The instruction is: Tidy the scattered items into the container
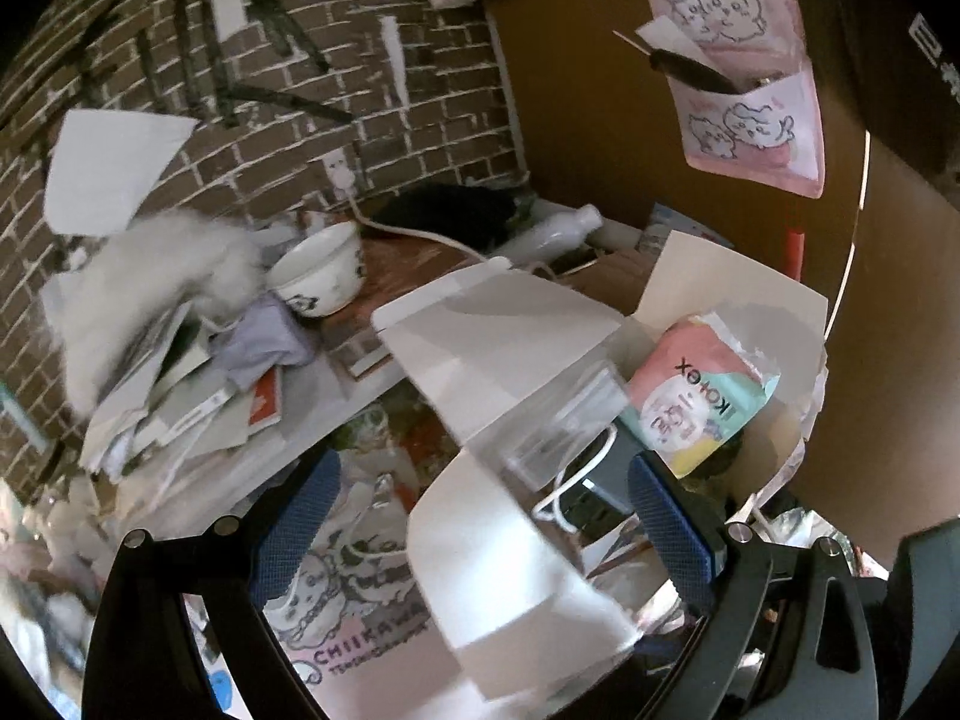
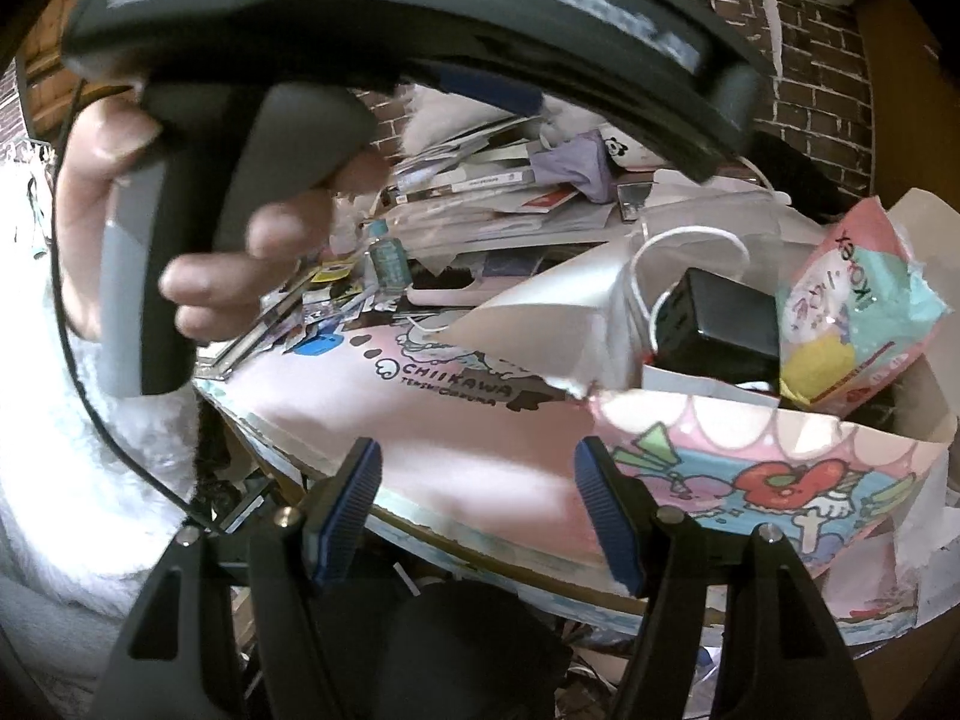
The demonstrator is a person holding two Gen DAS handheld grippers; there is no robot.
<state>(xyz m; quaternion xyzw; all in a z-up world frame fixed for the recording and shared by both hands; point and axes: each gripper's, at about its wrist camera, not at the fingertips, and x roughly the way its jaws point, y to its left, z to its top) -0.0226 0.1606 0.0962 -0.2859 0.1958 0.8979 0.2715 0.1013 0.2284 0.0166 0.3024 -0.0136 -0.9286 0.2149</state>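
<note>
One view alone (right wrist) shows the hand [image 2: 198,222].

Light: dim indoor, uneven; white flaps [image 1: 498,324] are lit brightly.
Glare: fluffy sleeve [image 2: 72,450] is blown out at left in the right wrist view.
Shadows: hard shadows are cast across the flaps; brown wall [image 1: 576,120] is left dark.
Blur: motion smear is seen on the left-hand device [image 2: 420,6] and white fur [image 1: 162,276].
Distortion: strong fisheye; brick wall [image 1: 300,60] is curved, corners are vignetted black.
</note>
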